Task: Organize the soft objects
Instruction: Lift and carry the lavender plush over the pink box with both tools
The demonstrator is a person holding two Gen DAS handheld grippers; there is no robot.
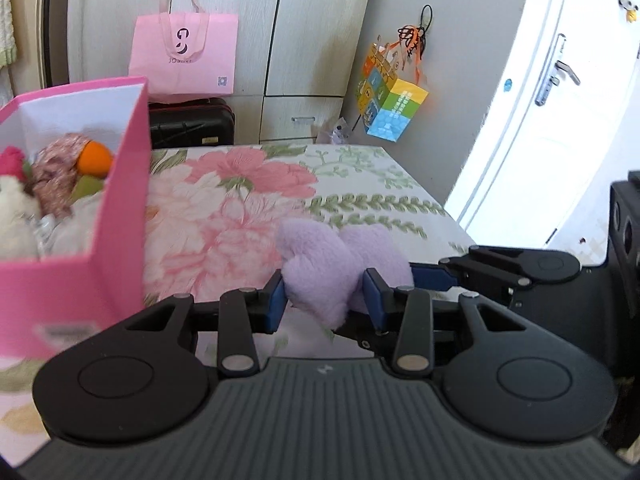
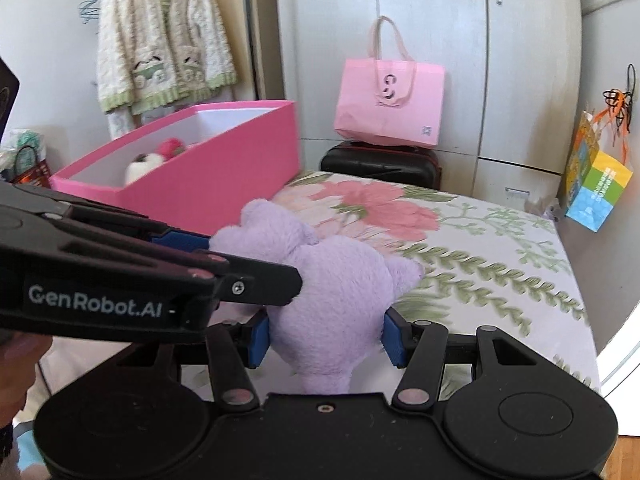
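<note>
So the lilac plush toy [image 2: 332,300] is up off the floral bedsheet [image 2: 500,248], pinched by both tongs at once: left gripper [image 1: 326,300] squeezing one lobe, right gripper [image 2: 326,338] clamped around its body. Pink box [image 1: 116,200] with other soft toys sits just left.

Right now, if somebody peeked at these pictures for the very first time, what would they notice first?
First, the fluffy lilac plush toy in the middle, gripped by both the left gripper and the right gripper above the flowered bedsheet. Next, the bright pink cardboard box to its left, already holding other soft toys. Behind, a pale pink shopping bag sits on a black suitcase.
</note>
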